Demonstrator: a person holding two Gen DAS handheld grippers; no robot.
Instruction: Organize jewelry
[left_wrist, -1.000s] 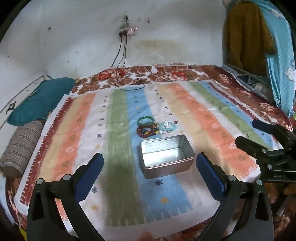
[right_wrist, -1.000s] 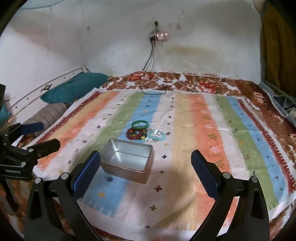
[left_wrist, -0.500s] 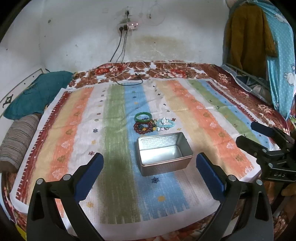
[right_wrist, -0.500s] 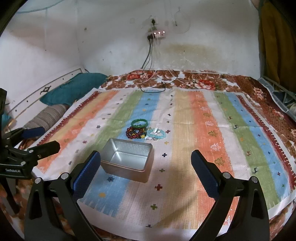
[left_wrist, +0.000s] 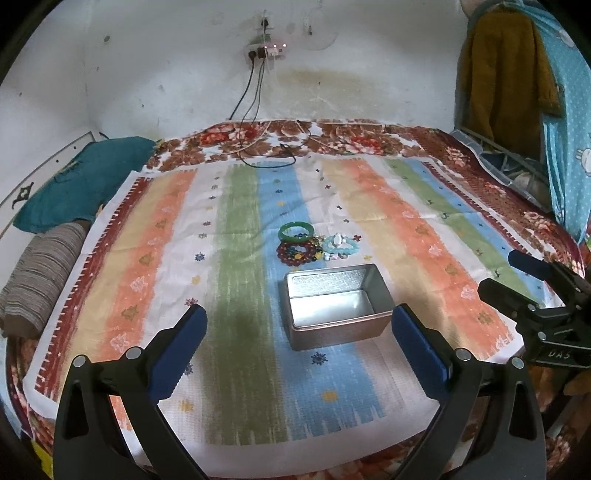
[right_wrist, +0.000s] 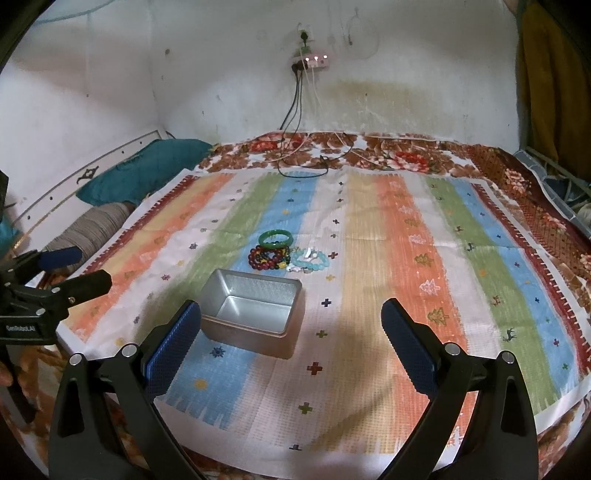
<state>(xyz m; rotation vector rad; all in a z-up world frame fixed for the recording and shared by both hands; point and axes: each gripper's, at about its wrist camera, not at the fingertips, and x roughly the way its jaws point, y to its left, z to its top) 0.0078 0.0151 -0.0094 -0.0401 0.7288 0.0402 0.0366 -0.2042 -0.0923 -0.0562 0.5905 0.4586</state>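
Observation:
An open, empty silver tin box (left_wrist: 334, 306) (right_wrist: 255, 312) sits on a striped cloth (left_wrist: 155, 258) (right_wrist: 413, 258) spread over a bed. Just behind the box lie a green bangle (left_wrist: 296, 231) (right_wrist: 275, 238), a dark red beaded bracelet (left_wrist: 297, 253) (right_wrist: 267, 257) and a pale blue beaded bracelet (left_wrist: 340, 246) (right_wrist: 309, 259), touching one another. My left gripper (left_wrist: 299, 347) is open and empty, near the front edge, short of the box. My right gripper (right_wrist: 291, 343) is open and empty, to the box's right. Each gripper shows in the other's view, the right one (left_wrist: 517, 280) and the left one (right_wrist: 66, 269).
A teal pillow (left_wrist: 77, 181) and a striped bolster (left_wrist: 37, 273) lie at the left edge. Charger cables (left_wrist: 266, 155) trail from a wall socket (left_wrist: 267, 50) onto the far end of the bed. Clothes (left_wrist: 517, 74) hang at the right.
Both cameras have risen and tilted slightly, so the bed and box sit lower in view. Both grippers stay open. The jewelry and box have not moved.

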